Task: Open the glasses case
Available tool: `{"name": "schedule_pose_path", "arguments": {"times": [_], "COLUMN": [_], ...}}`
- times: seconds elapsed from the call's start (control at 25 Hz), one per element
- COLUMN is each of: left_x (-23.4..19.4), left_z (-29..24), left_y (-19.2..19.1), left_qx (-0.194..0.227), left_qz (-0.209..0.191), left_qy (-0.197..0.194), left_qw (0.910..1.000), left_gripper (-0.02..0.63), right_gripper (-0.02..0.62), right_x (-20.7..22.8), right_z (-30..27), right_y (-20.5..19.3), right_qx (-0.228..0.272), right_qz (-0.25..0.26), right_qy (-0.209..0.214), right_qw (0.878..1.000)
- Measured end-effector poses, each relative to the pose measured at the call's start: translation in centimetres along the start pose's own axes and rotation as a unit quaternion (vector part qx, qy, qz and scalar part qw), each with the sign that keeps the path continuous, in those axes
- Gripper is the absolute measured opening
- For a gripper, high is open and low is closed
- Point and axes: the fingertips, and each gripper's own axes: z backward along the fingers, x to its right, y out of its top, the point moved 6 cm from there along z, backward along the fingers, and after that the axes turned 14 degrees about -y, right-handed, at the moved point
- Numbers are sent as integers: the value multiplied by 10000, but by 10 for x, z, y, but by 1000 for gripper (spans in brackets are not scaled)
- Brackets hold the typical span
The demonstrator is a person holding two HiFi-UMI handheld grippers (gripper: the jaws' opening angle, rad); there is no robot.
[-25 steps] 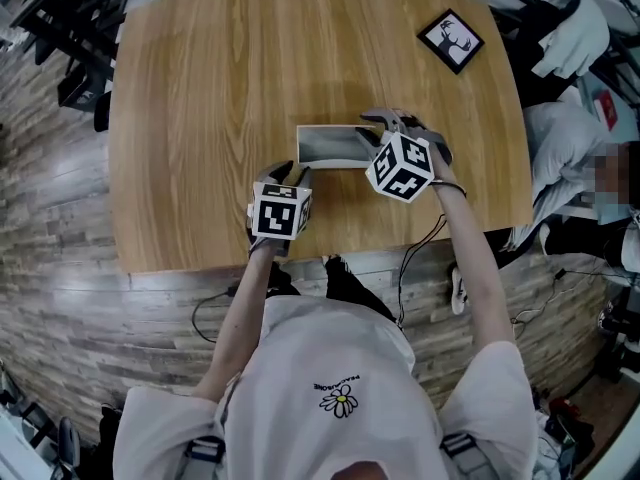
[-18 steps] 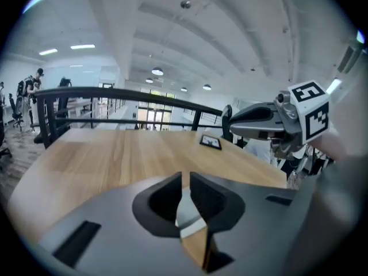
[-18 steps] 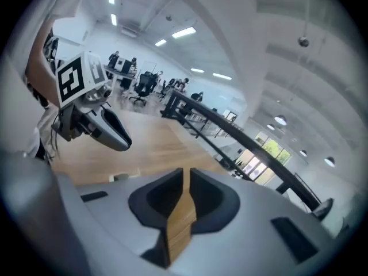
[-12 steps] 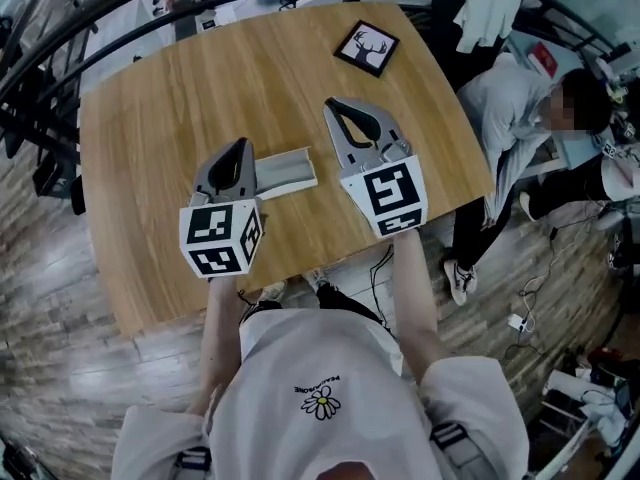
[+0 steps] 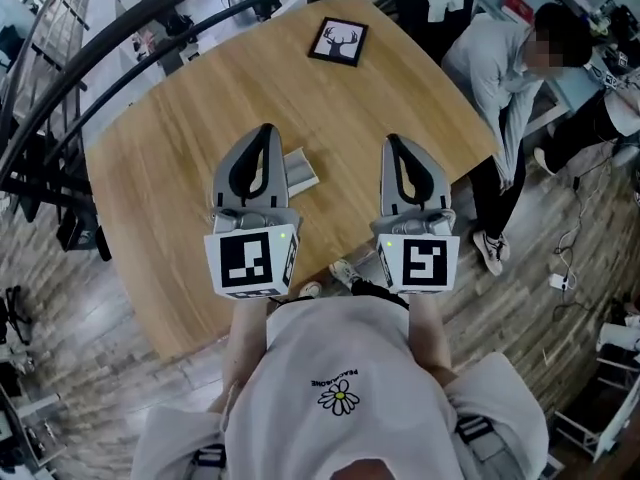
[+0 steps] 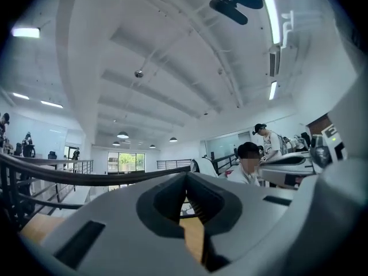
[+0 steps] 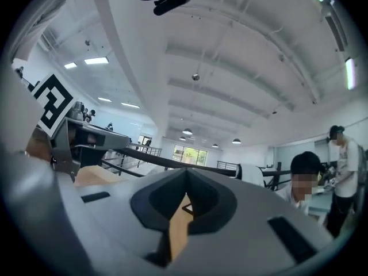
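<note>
A: Where is the pale grey, box-shaped glasses case [image 5: 300, 171] to be found?

B: It is seen lying flat on the light wooden table [image 5: 170, 138], well apart from the black-framed deer picture [image 5: 338, 41]. In the head view part of it is covered by the left gripper [image 5: 265, 128], which is held above it and not on it.

A: And what is gripped?

B: Nothing. The left gripper's jaws are pressed together, with only a strip of table showing past them. The right gripper [image 5: 392, 140] is likewise clenched on empty air. Both are pointed level, high over the table.

A: Can the lid be judged open?

B: It cannot be told; too little of the case is shown.

A: How should the step be done well, then?

B: If the case is found closed, the jaws would have to be parted first and both grippers brought low. The base is best pinned by one gripper while the lid's free edge, opposite the hinge, is caught by the other. The lid should be swung up slowly, so that the probably light case is not dragged or flipped across the smooth wood.
</note>
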Motion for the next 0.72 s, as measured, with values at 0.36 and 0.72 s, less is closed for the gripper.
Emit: {"name": "schedule_pose_path", "arguments": {"times": [0.36, 0.72], "left_x": [28, 36], "left_z": [-12, -12], "left_y": [-1, -7], "left_qx": [-49, -97], "left_qz": [-172, -108], "left_qy": [-317, -292], "left_qw": [9993, 9995], "left_gripper": [15, 15], "right_gripper": [5, 5], "right_x": [7, 5], "right_z": [13, 15], "right_y": [-5, -7], "right_qx": [-182, -184], "right_qz": [-175, -195], "right_qy": [-142, -19], "right_qw": [9996, 9996]}}
